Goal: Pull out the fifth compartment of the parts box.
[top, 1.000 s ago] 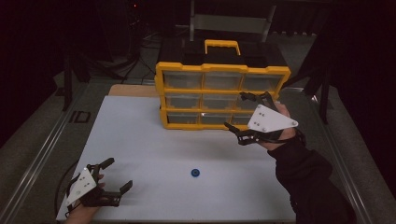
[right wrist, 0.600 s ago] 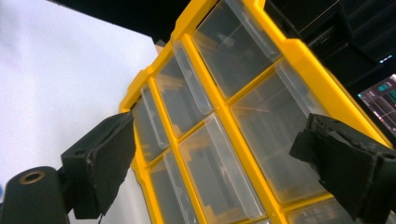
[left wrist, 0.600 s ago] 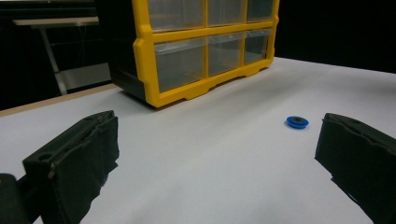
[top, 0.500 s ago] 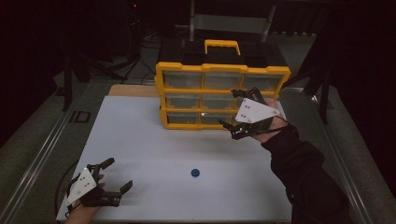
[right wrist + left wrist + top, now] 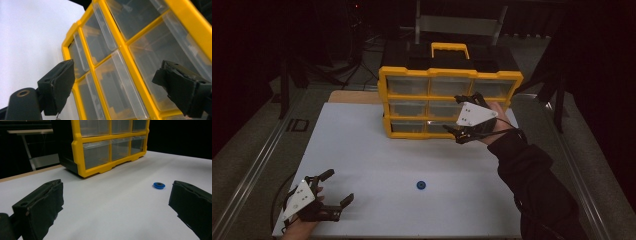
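My right gripper (image 5: 460, 116) was up at the front of the yellow drawer cabinet (image 5: 447, 102), which stood at the far edge of the white table (image 5: 372, 160), a little right of its middle. The jaws were spread wide with nothing between them, held just in front of the clear drawers in the cabinet's right-hand column, around the middle and lower rows. In the right gripper view the cabinet (image 5: 130, 60) was tilted across the frame, its yellow frame bars dividing the clear drawer fronts (image 5: 117, 82); the two black jaws stood either side of one drawer front, but I could not tell whether either pad touched it. My right hand (image 5: 494, 122) and dark sleeve (image 5: 537, 185) reached in from the table's right side.

My left gripper (image 5: 338, 187) rested low at the near left corner of the table, jaws likewise wide apart and holding nothing, its grey plate (image 5: 298, 197) on top. In the left gripper view the bare table top lay between the jaws.

A small blue round piece (image 5: 421, 185) lay flat on the table, toward the near edge and about midway across, well apart from both grippers and from the cabinet. In the left gripper view it (image 5: 159, 185) sat just off the right-hand jaw, with the cabinet (image 5: 110, 145) beyond.
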